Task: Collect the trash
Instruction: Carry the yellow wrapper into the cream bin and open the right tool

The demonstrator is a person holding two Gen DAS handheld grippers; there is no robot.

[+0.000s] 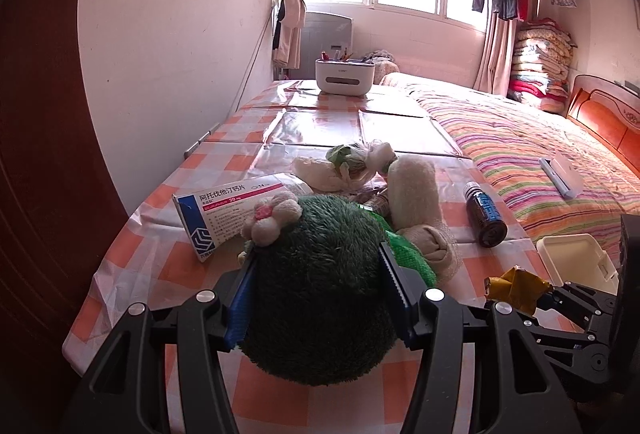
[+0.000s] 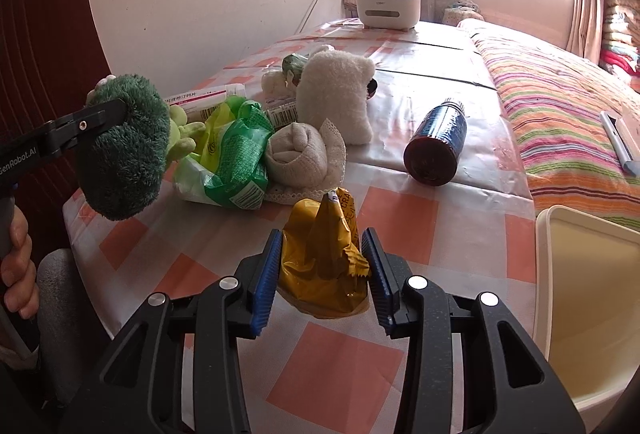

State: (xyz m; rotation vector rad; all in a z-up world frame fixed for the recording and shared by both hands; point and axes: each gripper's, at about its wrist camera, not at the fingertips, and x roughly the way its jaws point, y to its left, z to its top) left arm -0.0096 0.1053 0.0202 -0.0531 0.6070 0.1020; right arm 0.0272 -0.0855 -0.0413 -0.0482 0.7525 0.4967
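Note:
My left gripper point(image 1: 318, 274) is shut on a dark green plush toy point(image 1: 320, 274) with a pink flower, held above the checked table; the toy also shows in the right wrist view point(image 2: 128, 150). My right gripper point(image 2: 322, 258) is shut on a crumpled yellow wrapper point(image 2: 324, 258), which also shows in the left wrist view point(image 1: 516, 288). A green plastic wrapper point(image 2: 232, 158), a medicine box point(image 1: 236, 212), a dark bottle point(image 2: 438, 140) lying on its side and rolled white cloths point(image 2: 306, 154) lie on the table. A cream bin point(image 2: 592, 306) stands at the right.
A white plush point(image 2: 336, 94) and a small bundled bag point(image 1: 346, 158) lie mid-table. A white organiser box point(image 1: 344, 74) stands at the far end. A bed with a striped cover point(image 1: 532, 150) runs along the right. A wall is at the left.

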